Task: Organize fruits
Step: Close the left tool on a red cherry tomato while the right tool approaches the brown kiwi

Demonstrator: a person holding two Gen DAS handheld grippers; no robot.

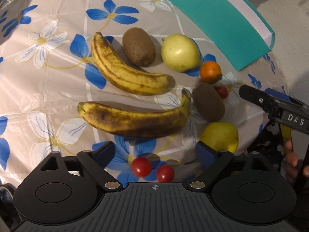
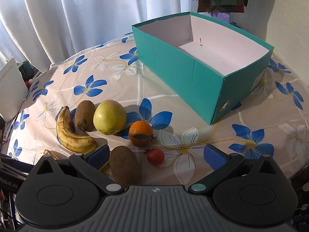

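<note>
Fruit lies on a flowered tablecloth (image 1: 48,81). In the left wrist view: two spotted bananas (image 1: 123,71) (image 1: 135,120), two kiwis (image 1: 139,47) (image 1: 209,102), a green apple (image 1: 179,52), a yellow apple (image 1: 220,137), an orange (image 1: 210,72), and small red tomatoes (image 1: 141,166) (image 1: 165,173) (image 1: 222,92). My left gripper (image 1: 155,152) is open above the two near tomatoes. My right gripper (image 2: 156,155) is open, with a kiwi (image 2: 124,166) and a tomato (image 2: 155,156) between its fingers, untouched. An empty teal box (image 2: 193,73) stands beyond.
White curtains (image 2: 87,9) hang behind the round table. A white device (image 2: 10,89) stands at the left edge. The right gripper's body (image 1: 274,104) shows in the left wrist view, by the table's right edge.
</note>
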